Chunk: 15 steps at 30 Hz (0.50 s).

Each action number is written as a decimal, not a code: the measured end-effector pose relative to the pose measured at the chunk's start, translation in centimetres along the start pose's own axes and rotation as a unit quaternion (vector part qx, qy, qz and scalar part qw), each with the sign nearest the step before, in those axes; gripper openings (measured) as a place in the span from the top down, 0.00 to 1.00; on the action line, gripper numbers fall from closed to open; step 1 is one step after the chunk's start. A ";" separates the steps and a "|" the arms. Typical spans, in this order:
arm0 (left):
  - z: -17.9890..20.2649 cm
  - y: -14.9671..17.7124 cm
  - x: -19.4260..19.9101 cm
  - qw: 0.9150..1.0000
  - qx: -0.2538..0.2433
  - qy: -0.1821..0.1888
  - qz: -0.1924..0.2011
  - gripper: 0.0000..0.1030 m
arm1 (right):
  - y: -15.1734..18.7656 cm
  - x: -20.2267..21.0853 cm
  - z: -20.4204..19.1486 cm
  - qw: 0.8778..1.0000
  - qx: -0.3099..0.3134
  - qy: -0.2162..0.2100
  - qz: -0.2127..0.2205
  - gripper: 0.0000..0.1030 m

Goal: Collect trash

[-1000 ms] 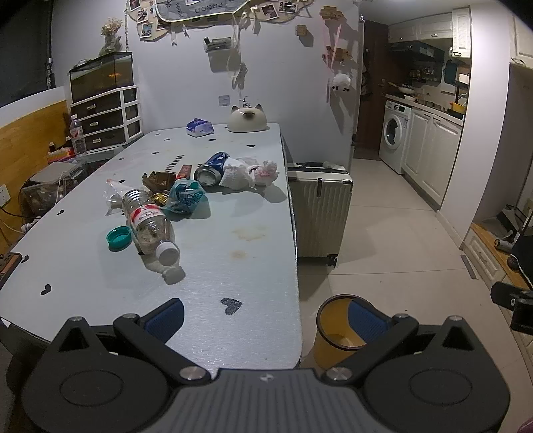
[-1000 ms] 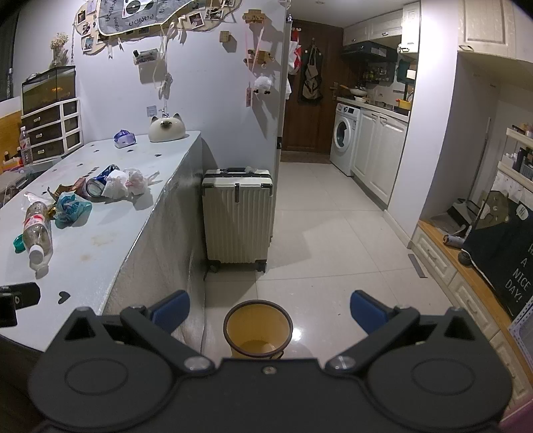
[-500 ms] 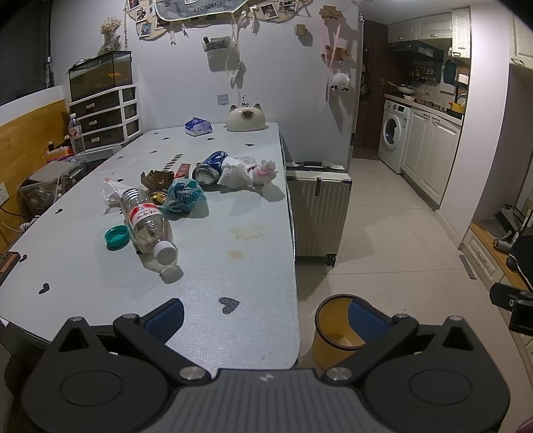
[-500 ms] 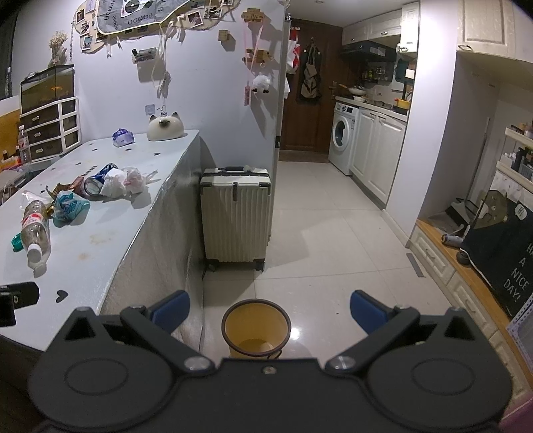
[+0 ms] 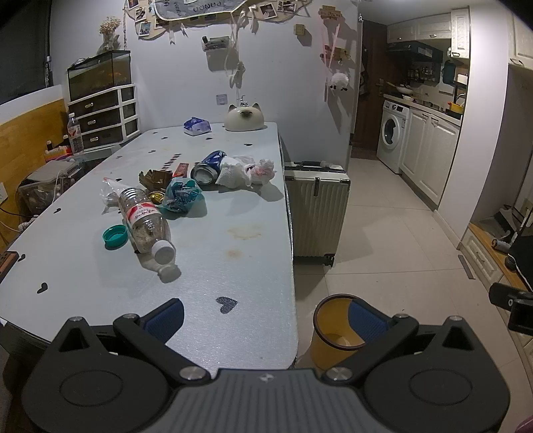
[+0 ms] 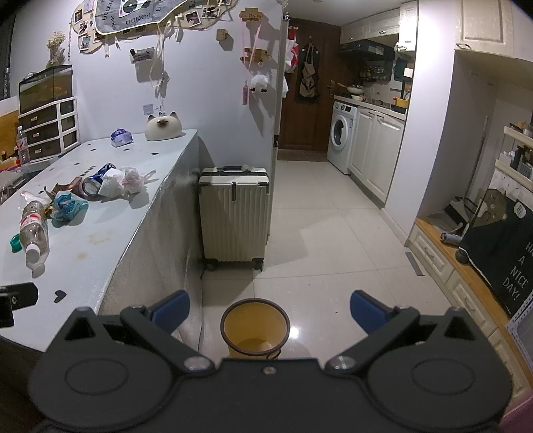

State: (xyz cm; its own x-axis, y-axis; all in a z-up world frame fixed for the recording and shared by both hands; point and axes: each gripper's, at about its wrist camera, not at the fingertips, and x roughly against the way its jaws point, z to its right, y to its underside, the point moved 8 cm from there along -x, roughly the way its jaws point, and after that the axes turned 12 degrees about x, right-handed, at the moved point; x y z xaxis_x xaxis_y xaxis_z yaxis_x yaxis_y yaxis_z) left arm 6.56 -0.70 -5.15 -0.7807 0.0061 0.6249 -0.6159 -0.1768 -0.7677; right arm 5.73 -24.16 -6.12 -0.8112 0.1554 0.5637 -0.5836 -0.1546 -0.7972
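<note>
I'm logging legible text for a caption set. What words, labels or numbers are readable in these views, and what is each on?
"HI": speech bubble on the dark bear cloth, right wrist view.
"A NICE DAY!": same cloth, lower part; a cut-off "H" sits above it.
"PANDA": seems to read so on the wall banner; upside down, uncertain.
Plastic bottle red label: too small to read.
Blue can: print blurred.
Teal wrapper: print illegible.
</note>
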 end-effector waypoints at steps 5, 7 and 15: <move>0.0 0.0 0.0 1.000 0.000 0.000 0.000 0.00 | 0.0 -0.1 -0.1 1.000 0.000 0.000 0.000 0.00; 0.0 0.0 0.0 1.000 0.000 0.001 0.000 0.00 | 0.0 0.0 -0.1 1.000 0.000 0.000 0.000 0.00; 0.2 0.1 -0.1 1.000 0.000 0.001 0.000 0.00 | -0.1 -0.1 -0.2 1.000 0.000 0.000 0.000 0.00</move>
State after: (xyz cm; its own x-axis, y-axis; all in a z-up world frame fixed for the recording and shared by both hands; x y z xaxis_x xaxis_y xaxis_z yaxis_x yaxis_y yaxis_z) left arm 6.58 -0.89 -5.24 -0.7809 0.0086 0.6246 -0.6159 -0.1769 -0.7677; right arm 5.83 -23.97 -6.13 -0.8109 0.1558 0.5641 -0.5841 -0.1545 -0.7969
